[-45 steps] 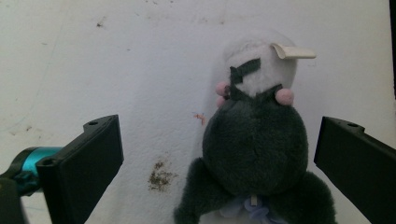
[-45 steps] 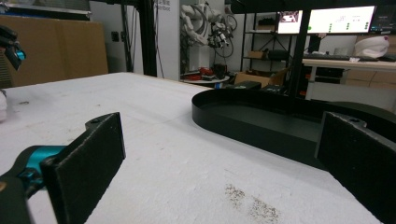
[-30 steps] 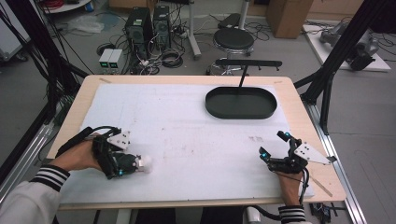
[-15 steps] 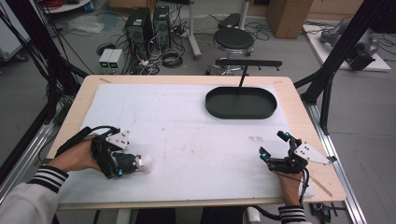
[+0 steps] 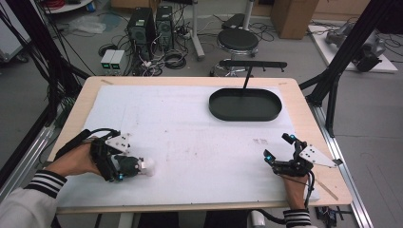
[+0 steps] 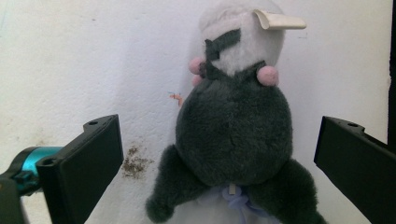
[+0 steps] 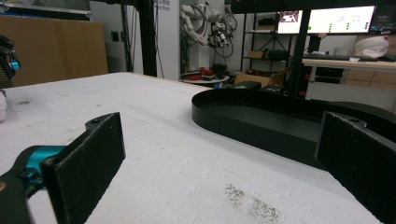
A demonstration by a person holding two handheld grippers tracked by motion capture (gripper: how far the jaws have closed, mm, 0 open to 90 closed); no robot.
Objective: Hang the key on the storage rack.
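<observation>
The left gripper (image 5: 138,167) is sitting near the front left corner of the table (image 5: 190,80), on the white sheet (image 5: 190,123) that is covering most of the tabletop, and the person's left hand (image 5: 78,160) is wrapping around its body. In the left gripper view this gripper (image 6: 217,163) is standing wide open, its two black jaws spread to either side of a plush toy (image 6: 233,135) without touching it. The toy is lying on the sheet between the jaws, its dark grey body nearest the camera, its white head pointing away, two pink cheek puffs showing at the neck and a white tag (image 6: 279,19) sticking out at the top of the head. In the high view the plush toy (image 5: 147,166) is showing as a pale lump at the gripper's tip.

The right gripper (image 5: 278,151) is resting near the front right edge of the table, held by the person's right hand (image 5: 293,183), well apart from the toy. Its jaws are also spread wide, with nothing between them; in the right gripper view this gripper (image 7: 219,158) is looking low across the sheet toward a black oval tray (image 7: 261,119). In the high view the tray (image 5: 216,105) is lying at the far right part of the table, well apart from both grippers. Brownish stains (image 7: 252,203) are marking the sheet just ahead of the right gripper
</observation>
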